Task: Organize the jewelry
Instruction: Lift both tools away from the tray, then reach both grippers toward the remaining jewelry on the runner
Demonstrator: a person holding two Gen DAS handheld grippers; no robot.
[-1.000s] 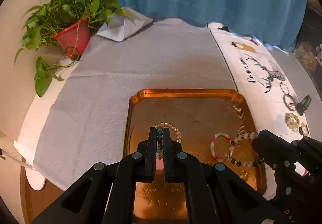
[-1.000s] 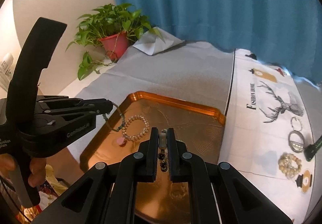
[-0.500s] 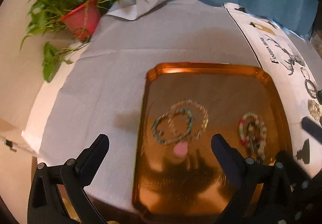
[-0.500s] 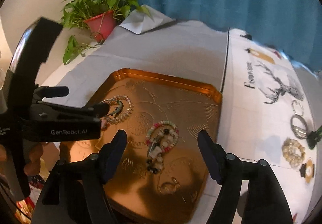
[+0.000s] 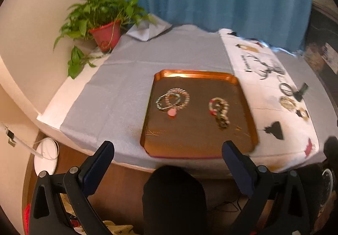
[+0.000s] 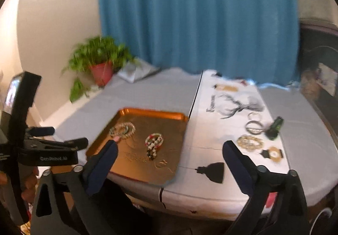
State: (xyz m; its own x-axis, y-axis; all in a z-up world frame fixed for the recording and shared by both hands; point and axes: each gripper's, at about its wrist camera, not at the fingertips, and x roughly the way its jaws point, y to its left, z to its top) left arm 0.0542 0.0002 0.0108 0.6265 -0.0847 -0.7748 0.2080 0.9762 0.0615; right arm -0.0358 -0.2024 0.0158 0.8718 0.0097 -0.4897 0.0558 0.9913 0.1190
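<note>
- Far left, a potted plant [image 5: 101, 17] stands in a red pot at the table's far-left corner, with a folded grey cloth [image 5: 147, 28] just to its right; both views show them, the right wrist view more blurred.
- Only the left wrist view shows a white round object [image 5: 46, 156] on the floor below the table's near-left edge.
- The left gripper [image 5: 168, 161] hangs off the table's near edge, its fingers spread wide and empty. The right wrist view shows it from the side [image 6: 63, 140], at the far left.
- The copper tray [image 5: 190, 142] lies on the grey table cover [image 5: 118, 91]. In its left half lie two overlapping bead bracelets [image 5: 173, 99] with a pink charm [image 5: 172, 113] touching their near side.
- In the tray's right half lies a red-and-white bead bracelet [image 5: 217, 105] with a dark-and-white bead strand [image 5: 222, 120] over it.
- The right gripper [image 6: 170, 163] is also spread wide, holding nothing, near the table's near edge.
- On the white printed cloth [image 6: 211, 135] right of the tray, the right wrist view shows loose jewellery more clearly: metal bangles [image 6: 254, 124], a green-and-black piece [image 6: 274, 128], and a gold bead bracelet [image 6: 250, 142].
</note>
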